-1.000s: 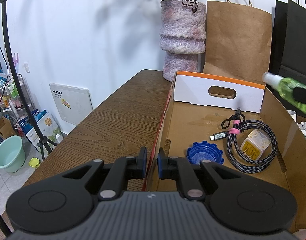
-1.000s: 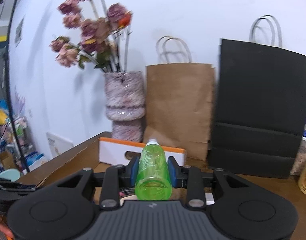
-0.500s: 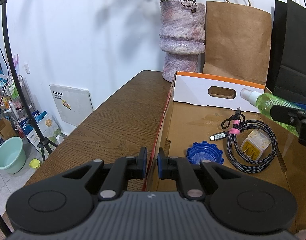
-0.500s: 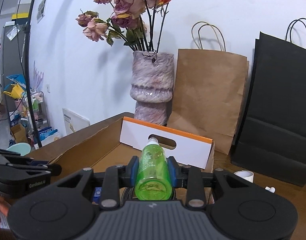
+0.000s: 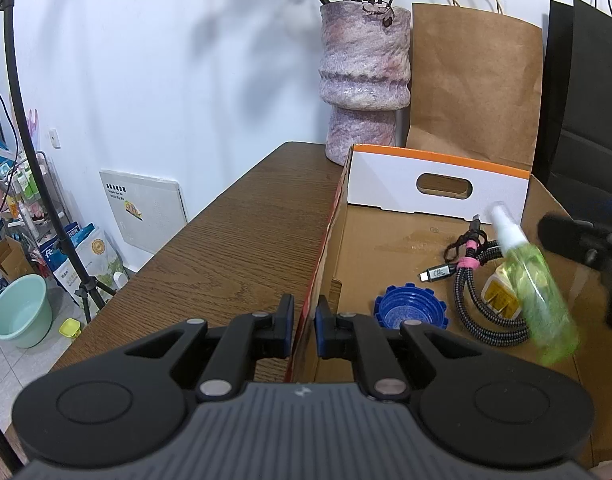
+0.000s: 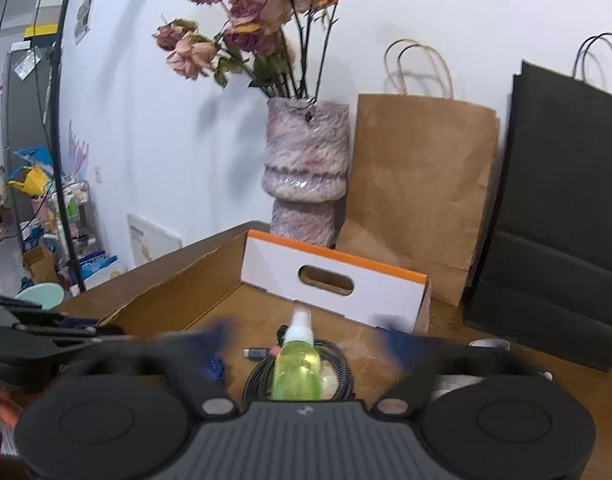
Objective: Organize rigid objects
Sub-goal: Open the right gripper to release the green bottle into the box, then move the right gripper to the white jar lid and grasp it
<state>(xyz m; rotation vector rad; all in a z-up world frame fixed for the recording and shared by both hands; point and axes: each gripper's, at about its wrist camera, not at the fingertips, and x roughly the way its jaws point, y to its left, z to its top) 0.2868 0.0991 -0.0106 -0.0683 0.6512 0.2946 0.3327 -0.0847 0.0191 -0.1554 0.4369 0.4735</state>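
A green spray bottle (image 5: 539,284) with a white cap hangs blurred just above the coiled braided cable (image 5: 485,308) and white charger (image 5: 499,292) inside the cardboard box (image 5: 385,240). A blue ridged cap (image 5: 409,312) lies to their left. My right gripper (image 6: 304,334) is opening. Its blurred fingers (image 6: 218,334) stand far apart on either side of the bottle (image 6: 297,364), and the pads do not touch it. My left gripper (image 5: 304,320) is shut on the box's left wall near the front.
The box sits on a wooden table (image 5: 234,248). A pink vase (image 5: 363,80), a brown paper bag (image 5: 473,88) and a black bag (image 5: 585,100) stand behind the box. A small white cup (image 6: 489,345) sits to its right. A tripod pole (image 5: 46,200) rises beyond the table's left edge.
The right gripper came lower over the box and its jaws sprang apart, letting go of the green bottle, which now drops toward the cable. The left gripper has not moved.
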